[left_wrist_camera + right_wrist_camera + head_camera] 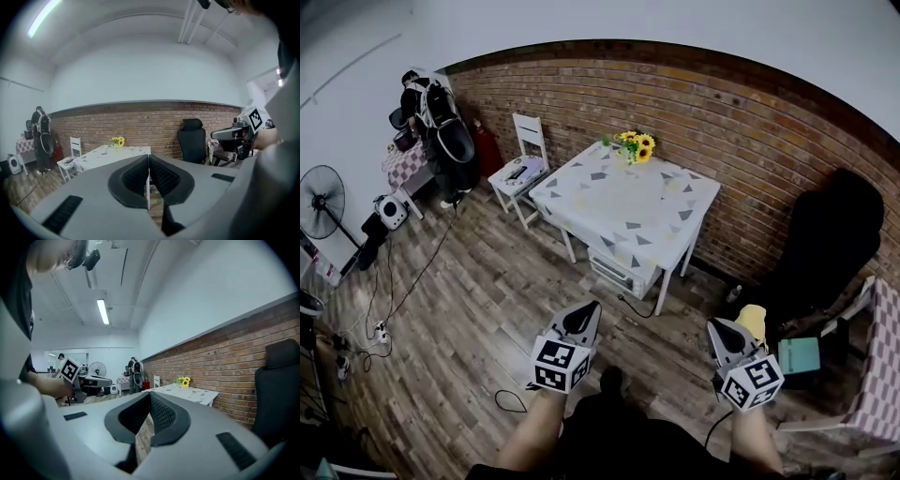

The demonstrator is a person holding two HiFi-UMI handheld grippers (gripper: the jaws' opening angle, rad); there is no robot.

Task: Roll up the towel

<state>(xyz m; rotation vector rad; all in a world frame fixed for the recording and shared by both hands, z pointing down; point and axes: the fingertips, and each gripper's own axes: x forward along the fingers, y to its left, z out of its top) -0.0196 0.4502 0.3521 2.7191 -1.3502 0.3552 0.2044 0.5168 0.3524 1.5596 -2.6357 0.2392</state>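
Note:
No towel can be made out in any view. A white table (581, 192) with a grey triangle pattern stands against the brick wall, some way ahead of both grippers. My left gripper (586, 314) is held over the wooden floor with its jaws shut and empty; in the left gripper view the pads (140, 176) meet with nothing between them. My right gripper (719, 330) is level with it on the right, also shut and empty, its pads (157, 413) pressed together. Each gripper sees the other: the right gripper (234, 135) and the left gripper (89, 380).
Sunflowers (636, 145) stand at the table's far edge and a box (623, 272) sits under it. A white chair (523, 169) is left of the table, a black office chair (830, 239) right. A person (441, 131), a fan (321, 202) and floor cables (380, 328) are at left.

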